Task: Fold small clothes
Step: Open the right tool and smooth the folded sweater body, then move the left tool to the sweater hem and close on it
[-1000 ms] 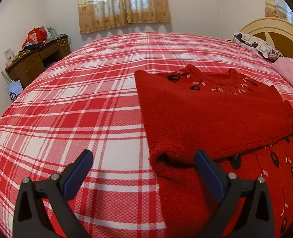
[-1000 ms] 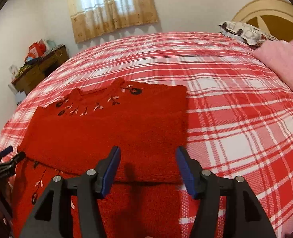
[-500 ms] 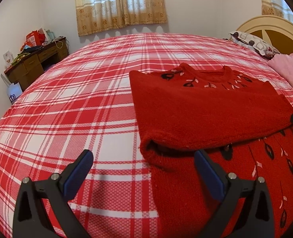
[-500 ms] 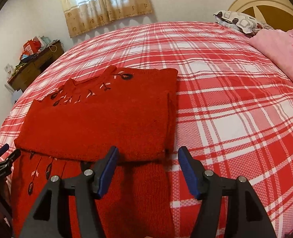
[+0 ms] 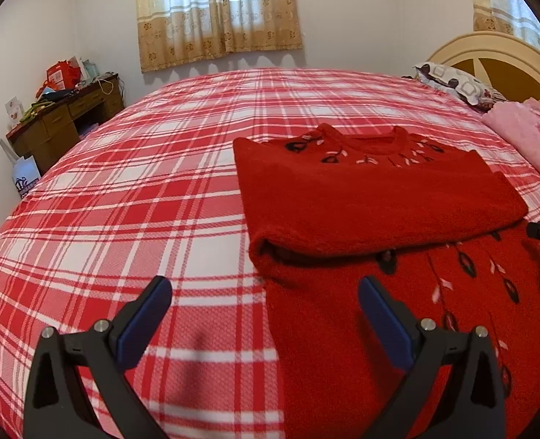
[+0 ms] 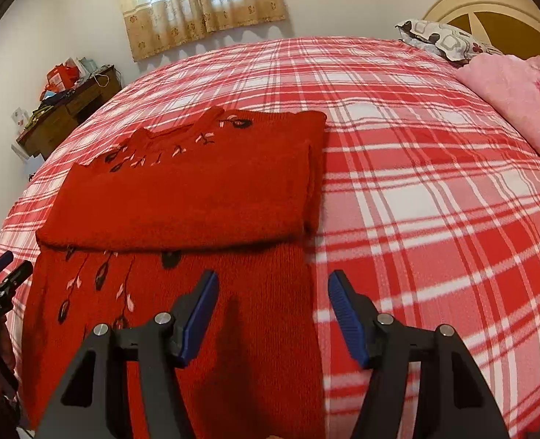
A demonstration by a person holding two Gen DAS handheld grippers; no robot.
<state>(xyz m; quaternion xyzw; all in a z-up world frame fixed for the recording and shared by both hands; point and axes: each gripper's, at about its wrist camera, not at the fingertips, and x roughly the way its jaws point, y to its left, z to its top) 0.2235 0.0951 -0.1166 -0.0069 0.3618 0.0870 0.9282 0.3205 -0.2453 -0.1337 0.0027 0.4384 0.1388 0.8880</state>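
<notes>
Red sweater [image 5: 379, 197] flat on plaid bedspread [image 5: 141, 201], toward near side of bed, sleeves already folded across chest in a thick band, lower body panel with leaf embroidery spread out nearest the cameras. Left gripper [image 5: 266, 314] hovering above near-left hem corner, jaws spread wide, nothing between them; half over sweater edge, half over bedspread. Right gripper [image 6: 273, 300] hovering over near-right hem edge, jaws also spread, holding nothing. Likely next: pinch both hem corners and carry hem to far side over the sleeve band. Risks: left pinch landing off the knit and catching bedspread instead, since edge runs right between the fingers; pinching bedspread together with sweater and dragging the cover up. Thick fuzzy knit, only top layer caught possible, back layer staying down, fold coming out skewed. Uneven lift between the two sides likely to twist the hem line. Sleeve band sitting loose, open pocket visible at its near-left end, could slide or unroll if hem pushed into it. Pink blanket [image 6: 518, 95] and pillow [image 6: 438, 38] far right, well apart, no interference expected.
</notes>
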